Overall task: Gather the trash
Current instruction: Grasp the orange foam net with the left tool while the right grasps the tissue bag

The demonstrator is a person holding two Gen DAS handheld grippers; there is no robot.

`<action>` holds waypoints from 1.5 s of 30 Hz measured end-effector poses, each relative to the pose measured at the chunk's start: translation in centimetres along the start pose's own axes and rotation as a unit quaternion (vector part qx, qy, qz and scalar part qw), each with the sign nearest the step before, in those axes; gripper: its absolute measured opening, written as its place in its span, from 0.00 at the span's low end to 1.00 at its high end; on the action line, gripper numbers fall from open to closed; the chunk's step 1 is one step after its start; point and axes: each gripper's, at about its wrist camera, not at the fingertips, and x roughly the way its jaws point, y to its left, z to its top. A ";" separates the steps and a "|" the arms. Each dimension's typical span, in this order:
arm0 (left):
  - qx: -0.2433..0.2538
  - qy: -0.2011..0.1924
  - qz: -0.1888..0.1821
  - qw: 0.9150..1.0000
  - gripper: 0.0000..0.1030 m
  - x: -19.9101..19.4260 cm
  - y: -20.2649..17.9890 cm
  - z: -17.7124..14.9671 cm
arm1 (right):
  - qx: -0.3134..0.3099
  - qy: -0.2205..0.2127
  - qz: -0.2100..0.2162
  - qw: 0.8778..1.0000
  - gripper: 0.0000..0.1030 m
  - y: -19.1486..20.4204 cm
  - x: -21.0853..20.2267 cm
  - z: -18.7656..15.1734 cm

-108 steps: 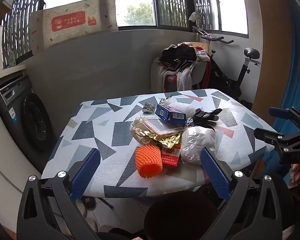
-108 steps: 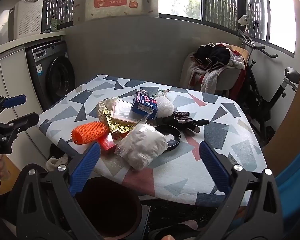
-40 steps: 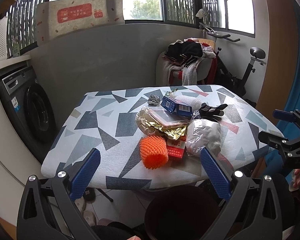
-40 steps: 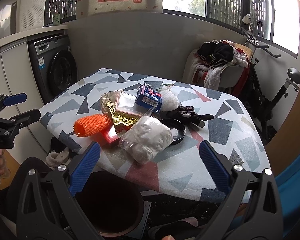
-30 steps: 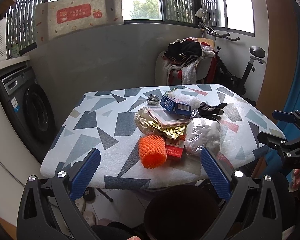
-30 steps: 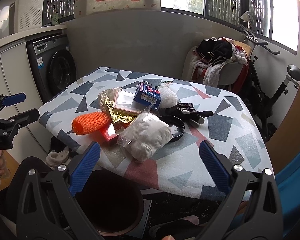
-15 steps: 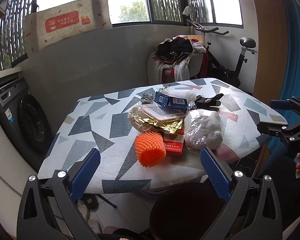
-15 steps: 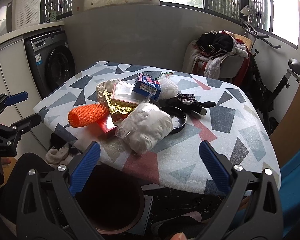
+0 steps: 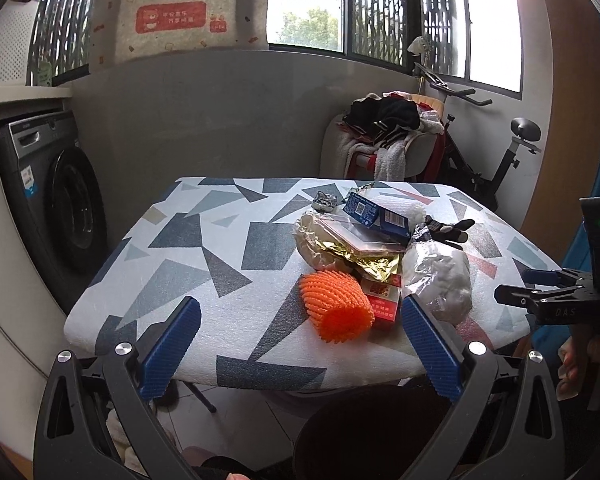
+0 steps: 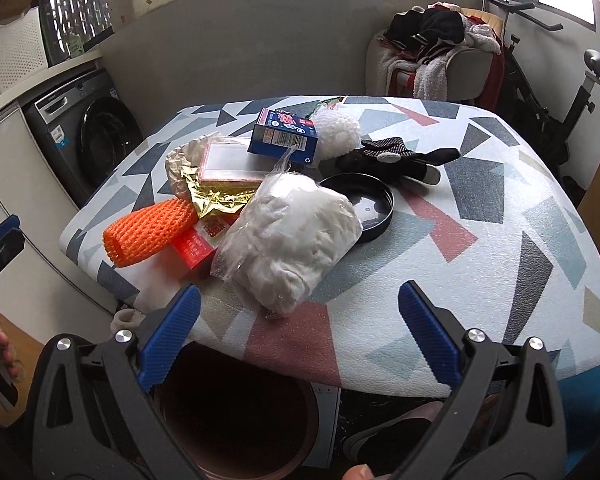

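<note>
A pile of trash lies on the patterned table (image 9: 188, 264): an orange foam net (image 9: 334, 308) (image 10: 148, 226), a red box (image 9: 382, 298), gold foil (image 9: 364, 258), a blue carton (image 10: 284, 136) and a clear bag of white stuff (image 10: 292, 236) (image 9: 438, 276). A dark bin (image 10: 236, 416) stands on the floor below the near table edge. My left gripper (image 9: 298, 344) is open and empty, just short of the table edge in front of the net. My right gripper (image 10: 298, 338) is open and empty, over the table edge in front of the bag.
A black glove (image 10: 396, 158), a black round lid (image 10: 368, 204) and a white foam ball (image 10: 336, 130) lie behind the pile. A washing machine (image 9: 48, 200) stands left, a chair with clothes (image 9: 384, 136) and an exercise bike (image 9: 500, 160) behind the table.
Both grippers have moved closer to the table and tilted down toward the pile. Both stay open and empty.
</note>
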 end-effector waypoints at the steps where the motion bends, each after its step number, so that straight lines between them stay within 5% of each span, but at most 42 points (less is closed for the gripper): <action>1: -0.013 0.005 0.005 1.000 0.95 0.2 0.4 -0.1 | 0.019 -0.005 0.006 1.000 0.95 -0.4 0.6 0.3; 5: -0.042 0.008 0.000 0.999 0.95 1.0 1.6 -0.7 | 0.099 -0.012 0.030 0.995 0.95 -2.0 3.9 1.5; 11: -0.048 0.018 -0.009 0.999 0.95 1.9 2.3 -1.4 | 0.201 0.039 0.091 0.975 0.92 -3.3 9.2 1.7; 13: -0.048 0.021 -0.008 0.999 0.95 2.2 2.4 -1.6 | 0.191 0.052 0.089 0.976 0.72 -2.9 9.6 1.4; 17: -0.042 0.028 -0.009 0.999 0.95 3.0 2.1 -2.0 | 0.148 0.028 0.077 0.986 0.59 -2.4 8.0 0.5; 25: -0.037 0.051 -0.024 0.998 0.95 4.5 0.8 -2.3 | 0.036 -0.047 0.016 0.998 0.58 -1.3 3.0 -1.8; 33: -0.109 0.109 -0.079 0.985 0.86 9.3 0.9 0.4 | 0.053 -0.069 0.011 0.996 0.58 -3.5 1.7 -2.3; 35: -0.145 0.135 -0.092 0.976 0.81 11.5 1.5 1.3 | 0.055 -0.068 0.013 0.996 0.58 -3.5 1.7 -2.5; 39: -0.247 0.188 -0.120 0.943 0.66 15.7 3.1 1.2 | 0.049 -0.067 0.016 0.996 0.58 -3.5 1.6 -3.0; 41: -0.252 0.206 -0.114 0.939 0.59 17.4 3.1 0.6 | 0.044 -0.066 0.015 0.997 0.58 -3.3 1.5 -3.3; 45: -0.223 0.225 -0.119 0.941 0.27 18.6 1.7 -1.0 | 0.041 -0.065 0.017 0.997 0.58 -3.3 1.3 -3.5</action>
